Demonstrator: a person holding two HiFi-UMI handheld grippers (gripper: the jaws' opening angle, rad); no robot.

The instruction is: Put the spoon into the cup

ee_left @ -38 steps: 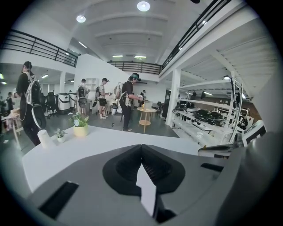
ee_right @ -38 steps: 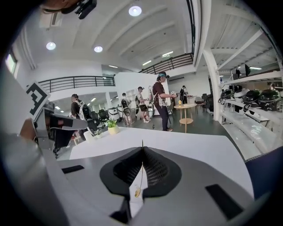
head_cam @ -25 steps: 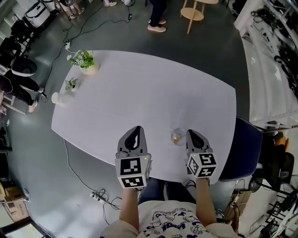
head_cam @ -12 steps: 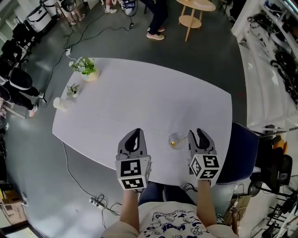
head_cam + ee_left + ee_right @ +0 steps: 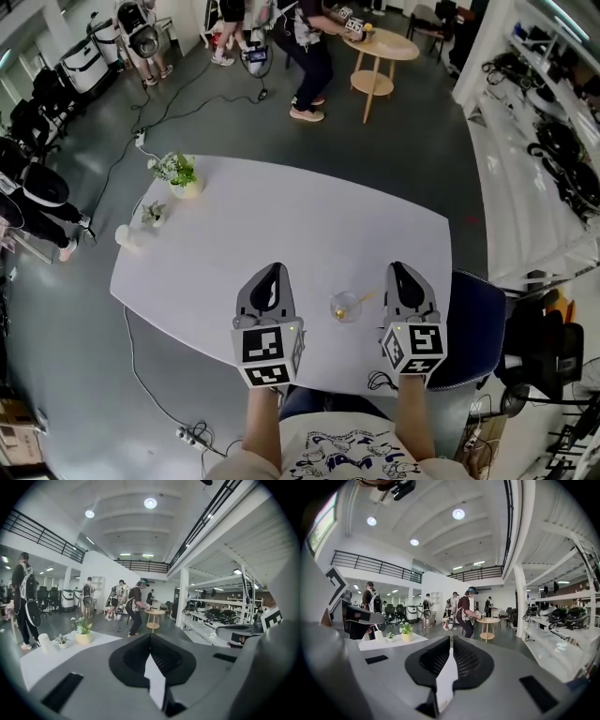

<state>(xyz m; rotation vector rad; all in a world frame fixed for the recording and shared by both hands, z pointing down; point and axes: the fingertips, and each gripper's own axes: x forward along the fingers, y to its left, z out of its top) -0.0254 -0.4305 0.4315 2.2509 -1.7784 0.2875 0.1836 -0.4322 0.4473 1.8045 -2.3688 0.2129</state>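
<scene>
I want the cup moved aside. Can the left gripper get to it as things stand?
Probably yes: the cup stands on the table just right of the left gripper, with only bare tabletop between them. Its tongs are shut and empty, so they would need opening first.

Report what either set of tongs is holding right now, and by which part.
Nothing is held. The left tongs are shut and empty; the right tongs are closing on nothing. The spoon sits in the cup.

clear cup upright, gold spoon inside
</scene>
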